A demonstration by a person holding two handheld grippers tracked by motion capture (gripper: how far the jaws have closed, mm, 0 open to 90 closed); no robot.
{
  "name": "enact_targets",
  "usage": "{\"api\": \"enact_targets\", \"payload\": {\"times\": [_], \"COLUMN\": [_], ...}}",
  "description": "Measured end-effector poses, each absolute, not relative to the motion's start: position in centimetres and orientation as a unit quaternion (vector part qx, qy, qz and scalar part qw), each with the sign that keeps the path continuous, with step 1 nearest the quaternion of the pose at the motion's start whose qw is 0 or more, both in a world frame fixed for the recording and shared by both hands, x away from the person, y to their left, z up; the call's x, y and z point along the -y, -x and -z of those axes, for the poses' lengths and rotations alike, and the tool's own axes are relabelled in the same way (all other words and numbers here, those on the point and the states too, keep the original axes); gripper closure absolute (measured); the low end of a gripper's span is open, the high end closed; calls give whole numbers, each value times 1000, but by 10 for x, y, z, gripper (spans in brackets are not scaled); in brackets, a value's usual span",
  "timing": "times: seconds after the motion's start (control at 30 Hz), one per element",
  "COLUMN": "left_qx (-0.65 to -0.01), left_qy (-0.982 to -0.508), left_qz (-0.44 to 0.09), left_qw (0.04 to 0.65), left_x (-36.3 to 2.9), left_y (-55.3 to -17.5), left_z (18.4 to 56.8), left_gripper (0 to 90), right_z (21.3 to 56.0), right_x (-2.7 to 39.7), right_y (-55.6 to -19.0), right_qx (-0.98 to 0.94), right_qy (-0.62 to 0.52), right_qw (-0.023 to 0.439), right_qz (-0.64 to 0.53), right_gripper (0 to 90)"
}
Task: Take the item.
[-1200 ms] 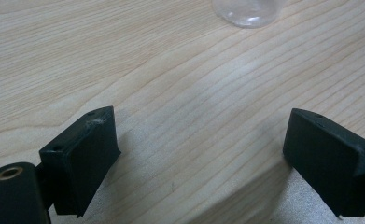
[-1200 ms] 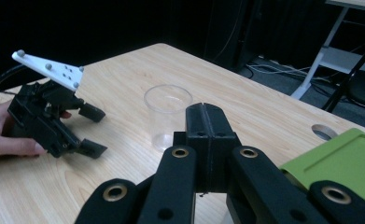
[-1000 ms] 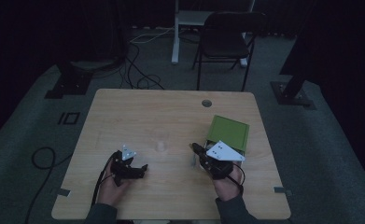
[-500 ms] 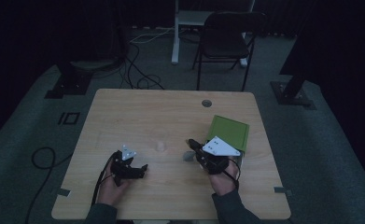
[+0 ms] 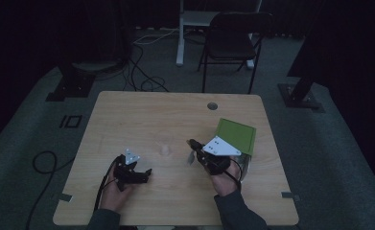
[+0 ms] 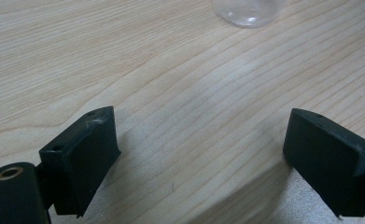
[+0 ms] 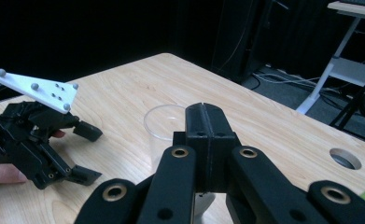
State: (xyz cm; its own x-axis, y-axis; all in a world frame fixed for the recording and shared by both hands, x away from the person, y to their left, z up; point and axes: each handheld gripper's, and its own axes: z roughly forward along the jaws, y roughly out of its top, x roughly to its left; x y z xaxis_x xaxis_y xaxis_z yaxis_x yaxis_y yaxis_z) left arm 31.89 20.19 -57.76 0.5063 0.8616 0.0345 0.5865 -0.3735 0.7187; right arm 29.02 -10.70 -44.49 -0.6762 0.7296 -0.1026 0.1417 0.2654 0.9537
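A clear plastic cup point(image 5: 165, 148) stands upright on the wooden table point(image 5: 175, 110), between my two grippers. My left gripper point(image 5: 146, 172) rests low on the table, open, its jaws pointing right with only bare wood between them point(image 6: 199, 149); the cup's base point(image 6: 248, 9) lies ahead of it. My right gripper point(image 5: 191, 143) hovers just right of the cup, jaws pressed flat together point(image 7: 207, 112), the cup point(image 7: 164, 126) right behind them. A small pale grey piece point(image 5: 191, 159) shows under its tips; I cannot tell whether it is held.
A green box point(image 5: 235, 135) sits behind the right hand near the table's right edge. A round cable hole point(image 5: 212, 106) is at the far side. The left gripper point(image 7: 89, 151) also shows across the table. A chair point(image 5: 233, 38) and floor cables stand beyond.
My right gripper has shifted slightly left, toward the cup. The left gripper and the cup have not moved.
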Motion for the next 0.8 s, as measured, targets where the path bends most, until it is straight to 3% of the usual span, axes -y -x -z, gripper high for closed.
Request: {"api": "enact_targets", "payload": {"times": [0.8], "left_qx": [-450], "left_qy": [-803], "left_qz": [-208], "left_qw": [330], "left_x": [-202], "left_y": [-319], "left_z": [577], "left_gripper": [108], "right_z": [439], "right_x": [83], "right_y": [-309], "right_qx": [-748], "right_qy": [-285], "right_qw": [267], "right_qz": [-537], "right_gripper": [900]}}
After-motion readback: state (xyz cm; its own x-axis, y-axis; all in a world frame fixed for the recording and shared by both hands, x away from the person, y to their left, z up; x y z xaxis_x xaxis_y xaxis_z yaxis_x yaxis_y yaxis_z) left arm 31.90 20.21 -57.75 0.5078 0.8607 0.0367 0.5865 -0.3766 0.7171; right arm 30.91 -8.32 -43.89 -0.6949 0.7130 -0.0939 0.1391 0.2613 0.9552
